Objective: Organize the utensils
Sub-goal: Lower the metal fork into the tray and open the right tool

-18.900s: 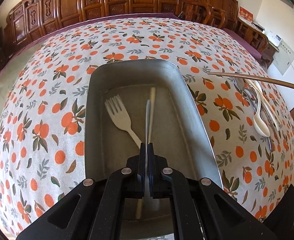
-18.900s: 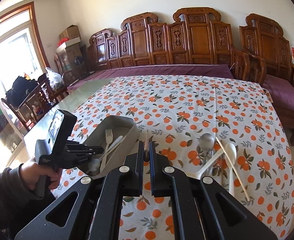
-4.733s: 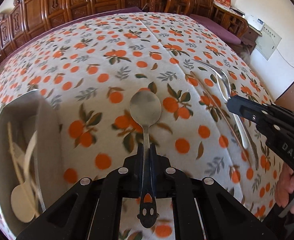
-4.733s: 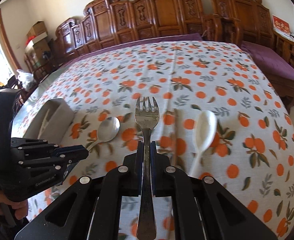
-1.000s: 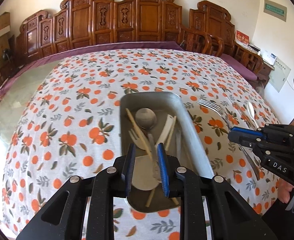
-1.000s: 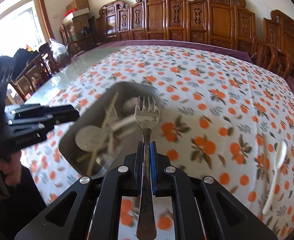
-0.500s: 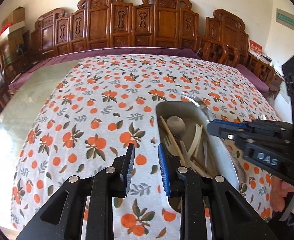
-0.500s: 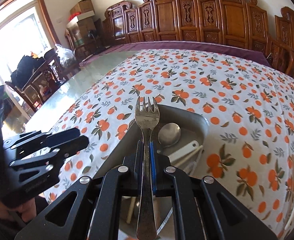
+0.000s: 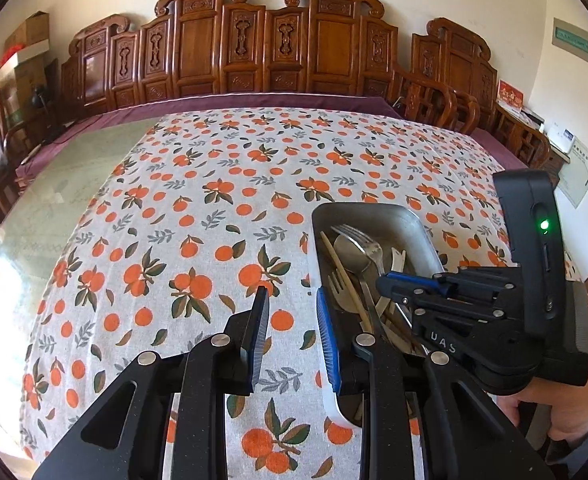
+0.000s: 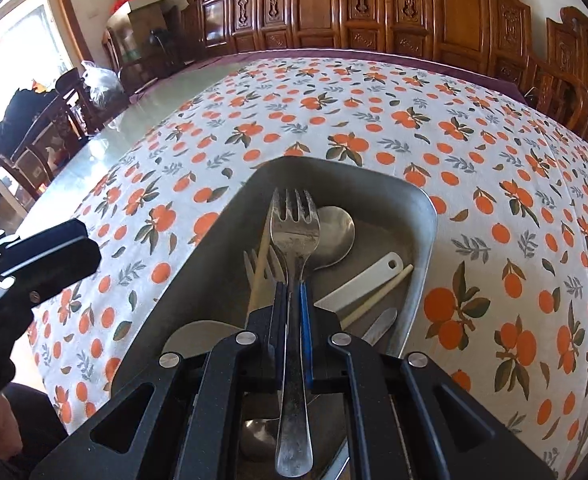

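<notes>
Metal tray (image 10: 422, 240): grey, rounded corners, on table. Metal fork (image 10: 294, 232): tines forward, handle clamped in right gripper (image 10: 293, 292), head over tray, above contents. Metal spoon (image 10: 334, 236): bowl near tray's far end, partly under fork. White plastic fork (image 10: 254, 264), pale chopstick (image 10: 378, 292), white flat handle (image 10: 358, 280): lying loose in tray, overlapping.

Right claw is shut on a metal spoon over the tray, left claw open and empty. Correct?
Not quite: the right claw is shut on a metal fork, tines visible in the right wrist view. It is over the tray, and the left claw is open and empty.
</notes>
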### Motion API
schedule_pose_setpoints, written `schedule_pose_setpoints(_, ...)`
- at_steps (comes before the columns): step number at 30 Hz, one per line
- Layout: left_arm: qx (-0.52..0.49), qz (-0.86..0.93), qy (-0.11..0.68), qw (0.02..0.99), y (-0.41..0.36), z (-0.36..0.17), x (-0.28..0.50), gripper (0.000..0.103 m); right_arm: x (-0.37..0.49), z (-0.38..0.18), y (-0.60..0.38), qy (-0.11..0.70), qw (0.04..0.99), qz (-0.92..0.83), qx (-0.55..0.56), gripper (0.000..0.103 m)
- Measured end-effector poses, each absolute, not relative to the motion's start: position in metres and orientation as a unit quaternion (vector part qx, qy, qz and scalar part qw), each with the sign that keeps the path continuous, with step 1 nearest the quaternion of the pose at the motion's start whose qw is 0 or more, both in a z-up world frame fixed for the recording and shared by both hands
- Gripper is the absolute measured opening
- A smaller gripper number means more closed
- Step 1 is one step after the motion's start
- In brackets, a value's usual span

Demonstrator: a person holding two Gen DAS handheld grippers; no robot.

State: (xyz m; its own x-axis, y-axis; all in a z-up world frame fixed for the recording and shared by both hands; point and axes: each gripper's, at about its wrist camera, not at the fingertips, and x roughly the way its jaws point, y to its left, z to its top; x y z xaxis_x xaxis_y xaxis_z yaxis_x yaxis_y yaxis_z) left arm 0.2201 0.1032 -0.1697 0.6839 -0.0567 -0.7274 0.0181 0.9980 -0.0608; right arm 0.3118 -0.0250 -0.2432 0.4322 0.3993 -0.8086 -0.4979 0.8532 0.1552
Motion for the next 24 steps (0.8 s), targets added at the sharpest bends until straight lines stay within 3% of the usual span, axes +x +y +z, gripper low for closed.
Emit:
schedule_pose_setpoints(14,-0.019,-0.03,0.392,0.919,0.093,-0.168,0.218,0.023,0.306,-0.219,-0.044,0.425,0.857,0.289,-0.04,0.009)
schedule_pose_setpoints(16,-0.017,-0.032,0.392,0.919,0.09,-0.169,0.217,0.031,0.302,-0.211,-0.057,0.413,0.862,0.291,-0.041,0.009)
schedule_pose_setpoints(20,-0.015,-0.042,0.39,0.92,0.081,-0.167,0.217,0.034,0.293,-0.197,-0.091,0.394,0.873,0.284,-0.041,0.009)
schedule_pose_setpoints(24,-0.01,-0.053,0.39,0.919,0.067,-0.167,0.218,0.053,0.285,-0.191,-0.137,0.386,0.884,0.26,-0.039,0.009)
